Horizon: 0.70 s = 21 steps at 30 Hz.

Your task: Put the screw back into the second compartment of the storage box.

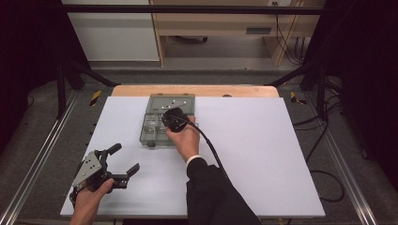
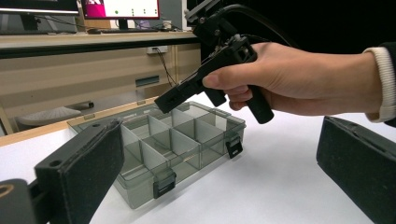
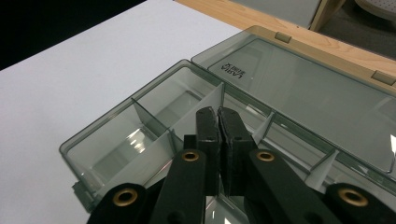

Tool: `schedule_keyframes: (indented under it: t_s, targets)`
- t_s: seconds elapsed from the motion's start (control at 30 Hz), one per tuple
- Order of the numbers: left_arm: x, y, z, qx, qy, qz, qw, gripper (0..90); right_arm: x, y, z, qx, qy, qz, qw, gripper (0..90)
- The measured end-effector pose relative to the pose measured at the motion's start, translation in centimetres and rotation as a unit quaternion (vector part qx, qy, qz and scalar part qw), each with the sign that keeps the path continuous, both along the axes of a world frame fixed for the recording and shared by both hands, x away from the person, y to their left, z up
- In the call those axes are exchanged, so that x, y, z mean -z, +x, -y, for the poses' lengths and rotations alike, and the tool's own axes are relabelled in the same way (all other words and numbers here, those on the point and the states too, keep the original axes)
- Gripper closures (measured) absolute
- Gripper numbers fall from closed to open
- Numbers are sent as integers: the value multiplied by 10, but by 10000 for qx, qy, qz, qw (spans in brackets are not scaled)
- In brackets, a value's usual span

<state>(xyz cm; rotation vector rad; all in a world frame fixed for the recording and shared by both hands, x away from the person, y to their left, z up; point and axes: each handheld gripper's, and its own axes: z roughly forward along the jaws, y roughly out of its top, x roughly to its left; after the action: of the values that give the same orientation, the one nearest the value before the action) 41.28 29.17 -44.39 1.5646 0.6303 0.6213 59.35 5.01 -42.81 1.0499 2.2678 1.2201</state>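
Two claws work at a white rectangular surface (image 1: 263, 154). From the high view, we hold the right claw (image 1: 172, 118) over a smoky clear plastic compartment box (image 1: 151, 129) lying at twelve o'clock near the far edge, lid flung back, presumably so the bays can be reached. Our left claw (image 1: 123, 158) waits at seven o'clock, well apart from the box.

From the left gripper view, its black padded jaws stand wide and empty, framing the box (image 2: 177, 144) and the right claw (image 2: 168, 100) tipped down above it.

From the right gripper view, our right claw (image 3: 219, 122) is pressed shut, nothing between the pads, its tip poised over a thin divider (image 3: 154, 122) at eleven o'clock; whether it touches we cannot tell.
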Motion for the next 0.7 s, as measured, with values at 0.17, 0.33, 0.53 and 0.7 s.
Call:
schedule_keyframes:
  t_s: [0.17,0.33,0.53,0.7]
  targets:
    - [0,0,0,3,-20,-3,10000,8,5,5,-4,45,2,-36,10000,877]
    - [0,0,1,23,1,6,10000,8,7,6,-6,7,-7,27,10000,783]
    - [0,0,1,14,3,-3,10000,8,3,2,-4,56,-82,147,9998,657]
    - [0,0,1,21,-1,-11,10000,8,-5,-6,-3,33,-124,215,9997,483]
